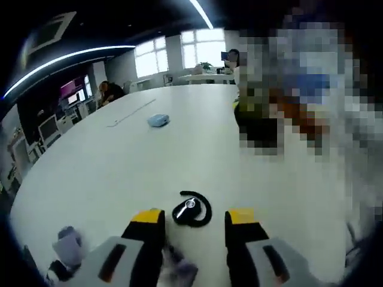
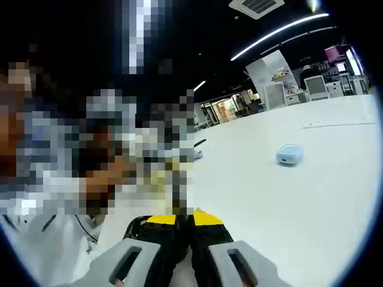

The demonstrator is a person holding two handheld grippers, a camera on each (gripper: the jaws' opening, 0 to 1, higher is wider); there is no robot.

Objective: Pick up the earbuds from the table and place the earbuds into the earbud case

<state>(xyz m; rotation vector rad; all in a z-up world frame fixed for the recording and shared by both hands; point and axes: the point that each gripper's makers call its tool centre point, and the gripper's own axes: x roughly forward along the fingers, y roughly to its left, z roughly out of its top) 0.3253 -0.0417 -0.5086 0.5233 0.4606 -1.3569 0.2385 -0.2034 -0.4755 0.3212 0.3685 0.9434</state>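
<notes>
Left gripper [image 1: 195, 224] jaws open, black earbud [image 1: 192, 210] between tips; right gripper [image 2: 184, 222] jaws closed; blue case [image 1: 158, 120] at 11 o'clock on surface [image 1: 119, 173].

Black ear-hook earbud [image 1: 191, 210] just lying flat on the white surface [image 1: 119, 161]; small light-blue earbud case [image 1: 158, 120] sits closed, well apart from it.

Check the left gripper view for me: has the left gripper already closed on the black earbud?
No. The left gripper is open, its yellow-tipped jaws apart, with the black earbud lying on the white table between the tips.
</notes>
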